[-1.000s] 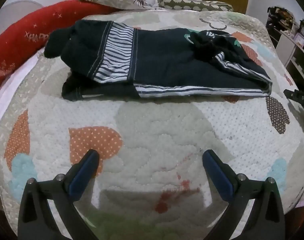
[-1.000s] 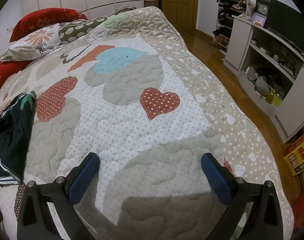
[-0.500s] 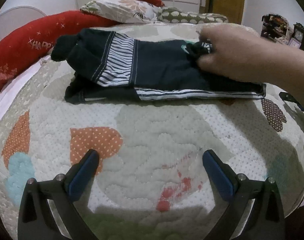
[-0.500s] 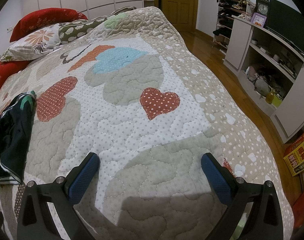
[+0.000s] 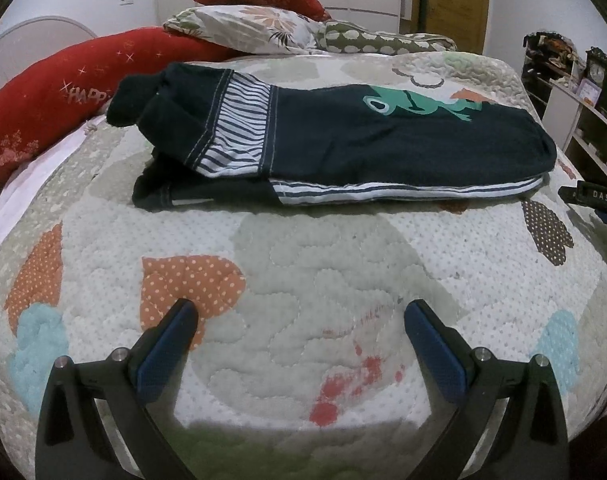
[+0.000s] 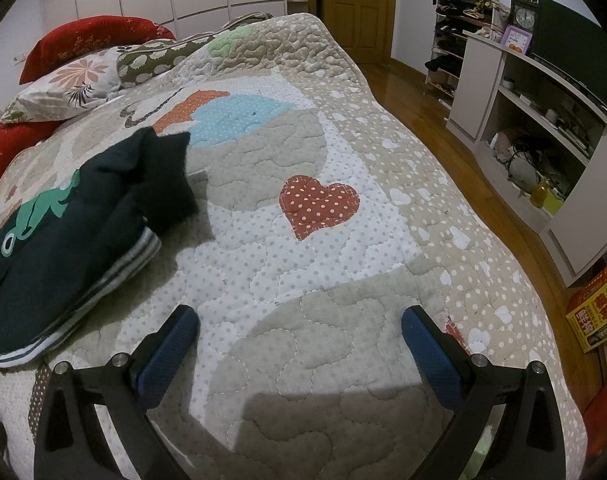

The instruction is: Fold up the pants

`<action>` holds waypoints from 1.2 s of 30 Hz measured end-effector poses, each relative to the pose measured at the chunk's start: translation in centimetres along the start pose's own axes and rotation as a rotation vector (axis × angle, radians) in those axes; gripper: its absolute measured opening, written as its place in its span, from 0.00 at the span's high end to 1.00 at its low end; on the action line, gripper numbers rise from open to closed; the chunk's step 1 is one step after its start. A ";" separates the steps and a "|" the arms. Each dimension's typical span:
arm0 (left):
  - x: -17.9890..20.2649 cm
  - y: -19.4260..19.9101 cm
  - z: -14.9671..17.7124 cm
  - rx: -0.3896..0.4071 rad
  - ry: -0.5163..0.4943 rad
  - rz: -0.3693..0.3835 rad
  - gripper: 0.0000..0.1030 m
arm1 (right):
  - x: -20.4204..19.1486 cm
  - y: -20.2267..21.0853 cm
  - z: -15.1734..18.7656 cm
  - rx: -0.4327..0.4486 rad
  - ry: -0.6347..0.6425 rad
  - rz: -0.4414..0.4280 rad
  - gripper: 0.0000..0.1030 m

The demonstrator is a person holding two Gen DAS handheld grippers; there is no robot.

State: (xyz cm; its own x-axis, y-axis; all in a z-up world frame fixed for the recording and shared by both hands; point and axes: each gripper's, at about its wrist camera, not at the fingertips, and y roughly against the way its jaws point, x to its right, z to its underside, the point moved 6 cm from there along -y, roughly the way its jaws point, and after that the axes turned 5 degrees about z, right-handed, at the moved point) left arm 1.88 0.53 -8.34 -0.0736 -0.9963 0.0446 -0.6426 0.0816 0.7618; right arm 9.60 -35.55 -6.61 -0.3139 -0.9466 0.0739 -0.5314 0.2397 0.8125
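Dark navy pants (image 5: 343, 144) with white striped bands and a green frog print lie folded on the quilted bed, across the middle of the left wrist view. Their waist end shows at the left of the right wrist view (image 6: 75, 220). My left gripper (image 5: 299, 312) is open and empty, low over the quilt in front of the pants. My right gripper (image 6: 299, 316) is open and empty over the quilt, to the right of the pants. Part of the right gripper shows at the right edge of the left wrist view (image 5: 591, 200).
The patchwork quilt (image 6: 323, 200) covers the bed. Red bolsters (image 5: 63, 88) and pillows (image 5: 255, 28) lie at the head. A white shelf unit (image 6: 543, 120) and a wooden floor (image 6: 443, 132) run along the bed's right side. A yellow box (image 6: 599, 312) stands on the floor.
A bare hand that reached to the pants' right end half a second ago is gone. The bunched right end is now spread flat, showing the frog print. Both grippers stayed open.
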 end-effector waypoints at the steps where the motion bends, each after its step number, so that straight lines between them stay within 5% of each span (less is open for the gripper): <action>1: -0.3 0.0 0.2 -0.003 0.005 0.000 0.00 | 0.0 0.0 0.0 0.000 0.000 0.000 0.00; 20: 0.5 -0.6 0.4 -0.158 0.085 -0.041 0.00 | -0.3 0.1 0.1 -0.004 -0.007 -0.015 0.00; 28: 0.2 -0.4 0.7 -0.189 0.060 -0.016 0.00 | 0.2 0.4 0.5 -0.104 -0.005 -0.075 0.00; 36: 0.3 0.0 0.1 -0.274 0.075 0.018 0.00 | -0.6 0.6 0.9 -0.067 0.020 -0.005 0.00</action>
State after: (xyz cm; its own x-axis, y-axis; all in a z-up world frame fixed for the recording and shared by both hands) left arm 1.82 0.27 -8.39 -0.0201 -0.9949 0.0993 -0.4112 0.0988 0.9062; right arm 8.77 -34.69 -6.73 -0.2950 -0.9520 0.0813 -0.4783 0.2208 0.8500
